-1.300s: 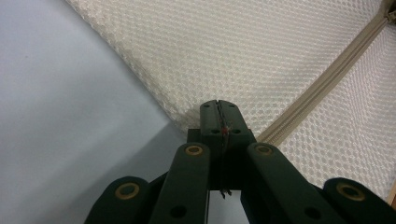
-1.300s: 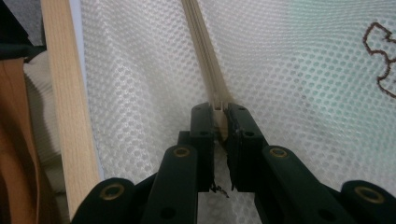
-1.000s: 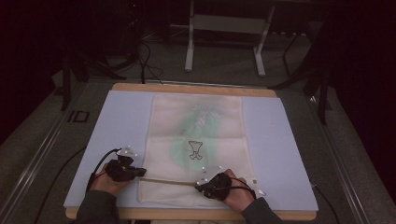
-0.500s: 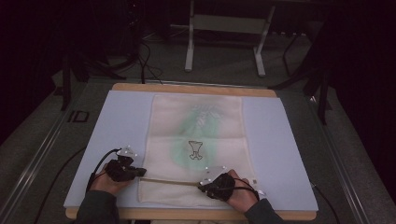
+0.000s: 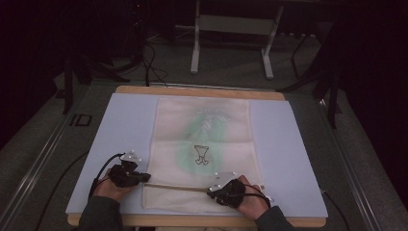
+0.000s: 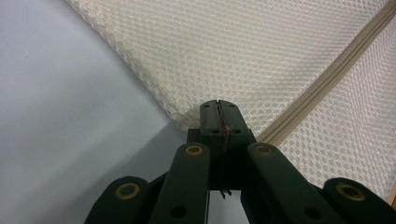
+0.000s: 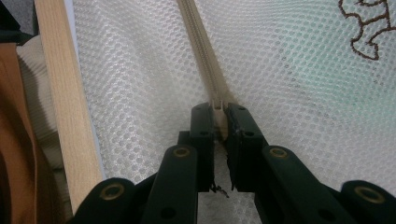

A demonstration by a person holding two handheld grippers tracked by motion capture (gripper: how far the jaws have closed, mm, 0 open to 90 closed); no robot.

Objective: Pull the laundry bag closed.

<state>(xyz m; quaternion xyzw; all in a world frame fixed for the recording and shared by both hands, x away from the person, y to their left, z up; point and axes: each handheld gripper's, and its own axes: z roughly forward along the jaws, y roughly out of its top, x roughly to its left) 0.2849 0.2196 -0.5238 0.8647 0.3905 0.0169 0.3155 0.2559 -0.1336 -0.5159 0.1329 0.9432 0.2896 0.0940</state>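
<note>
Since the frame 1 second earlier the right gripper has slid a little toward the right along the zip, while the left gripper has kept its place at the bag's corner. The mesh bag lies flat on the pale blue mat, its zip running between the 2 grippers near the table's front edge. In the left gripper view the jaws are clenched on the mesh at the corner just beside the zip's end. In the right gripper view the jaws are clamped on what looks like the zip's slider. The step in hand appears to be drawing the slider along the zip. To do it well, the left hand should hold the corner taut and low so the mesh does not bunch, and the right should pull straight along the zip's line, level with the mat, without twisting or lifting, lest the slider slip free or snag the mesh.
</note>
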